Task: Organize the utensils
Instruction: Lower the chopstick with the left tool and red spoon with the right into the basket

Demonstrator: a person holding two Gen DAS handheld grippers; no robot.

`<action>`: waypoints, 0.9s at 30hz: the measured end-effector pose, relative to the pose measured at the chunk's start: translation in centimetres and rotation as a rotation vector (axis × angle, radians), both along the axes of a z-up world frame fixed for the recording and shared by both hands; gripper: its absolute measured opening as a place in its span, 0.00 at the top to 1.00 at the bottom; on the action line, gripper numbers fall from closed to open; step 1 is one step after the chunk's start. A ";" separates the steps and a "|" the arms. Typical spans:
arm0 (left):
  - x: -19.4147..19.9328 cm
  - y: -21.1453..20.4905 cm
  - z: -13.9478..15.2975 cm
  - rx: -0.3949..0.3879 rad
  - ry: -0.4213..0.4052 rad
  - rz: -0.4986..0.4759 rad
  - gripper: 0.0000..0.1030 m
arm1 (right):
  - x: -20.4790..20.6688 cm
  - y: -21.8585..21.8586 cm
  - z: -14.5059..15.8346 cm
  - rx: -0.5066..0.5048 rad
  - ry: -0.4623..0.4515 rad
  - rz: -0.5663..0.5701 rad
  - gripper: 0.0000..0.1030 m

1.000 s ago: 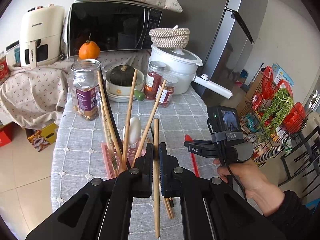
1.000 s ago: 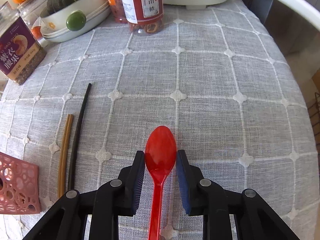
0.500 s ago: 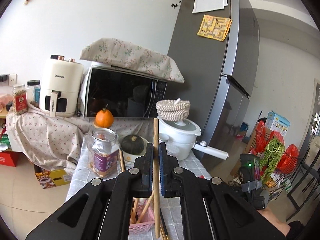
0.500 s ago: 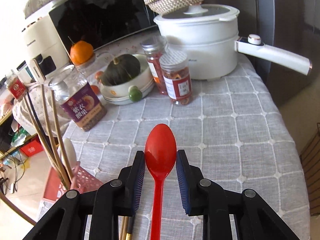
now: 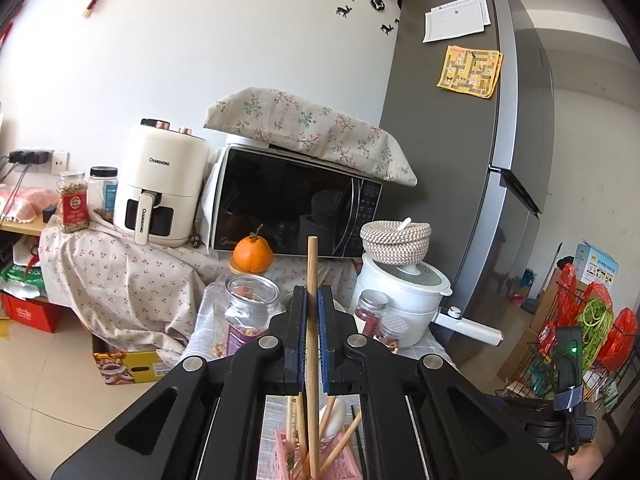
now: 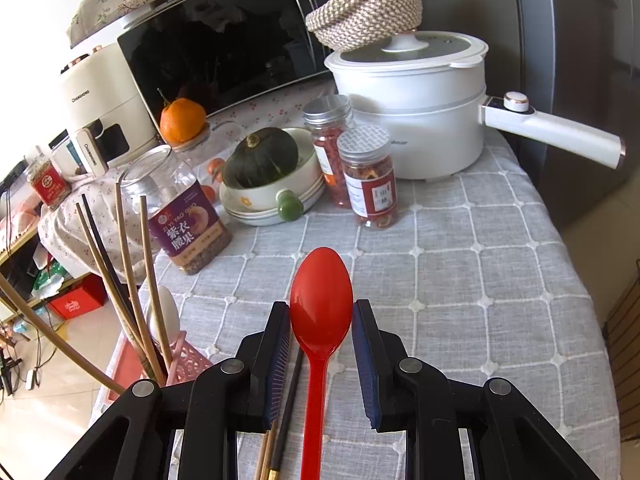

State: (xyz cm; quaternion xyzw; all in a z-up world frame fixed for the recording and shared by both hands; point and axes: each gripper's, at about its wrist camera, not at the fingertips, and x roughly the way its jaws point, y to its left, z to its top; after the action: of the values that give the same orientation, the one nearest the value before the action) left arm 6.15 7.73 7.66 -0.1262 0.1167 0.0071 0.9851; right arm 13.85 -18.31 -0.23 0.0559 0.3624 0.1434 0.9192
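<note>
My left gripper [image 5: 312, 300] is shut on a wooden chopstick [image 5: 312, 344], held upright; its lower end reaches down into the pink utensil basket [image 5: 344, 462], which holds several chopsticks and a white spoon. My right gripper [image 6: 321, 320] is shut on a red plastic spoon [image 6: 320, 312], bowl forward, lifted above the grey checked tablecloth [image 6: 460, 264]. The pink basket [image 6: 188, 360] with upright chopsticks [image 6: 128, 272] stands at the left in the right wrist view. A dark chopstick [image 6: 288, 408] and wooden ones lie on the cloth under the right gripper.
On the table stand a nut jar [image 6: 184, 216], a bowl with a green squash [image 6: 260, 160], two spice jars [image 6: 370, 176], a white pot with a long handle [image 6: 416, 100] and an orange [image 6: 182, 120]. Behind are a microwave [image 5: 296, 204], an air fryer [image 5: 160, 188] and a fridge [image 5: 472, 160].
My left gripper has tilted up and lifted the chopstick upright over the basket. My right gripper has raised the red spoon off the cloth.
</note>
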 end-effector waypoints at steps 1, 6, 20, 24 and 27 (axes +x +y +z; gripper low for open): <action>0.2 0.1 -0.2 0.005 0.003 0.005 0.95 | 0.0 0.0 0.0 -0.001 0.000 0.001 0.73; 1.4 -0.1 -1.4 0.036 0.025 0.014 0.95 | -0.1 0.1 0.0 0.002 0.004 0.002 0.73; 5.0 -1.6 -5.0 0.084 0.164 -0.017 0.95 | -0.7 0.3 0.9 0.035 -0.035 0.010 0.72; 6.0 -1.0 -6.1 0.022 0.234 -0.023 0.94 | -1.3 0.4 1.5 0.057 -0.063 0.012 0.72; 6.3 -0.6 -6.2 -0.006 0.251 -0.016 0.94 | -1.7 0.6 2.0 0.066 -0.089 0.021 0.72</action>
State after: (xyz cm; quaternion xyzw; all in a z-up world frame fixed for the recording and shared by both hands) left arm 12.48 7.13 1.41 -0.1264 0.2402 0.0144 0.9624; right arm 12.11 -17.74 1.79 0.0759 0.3169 0.1672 0.9305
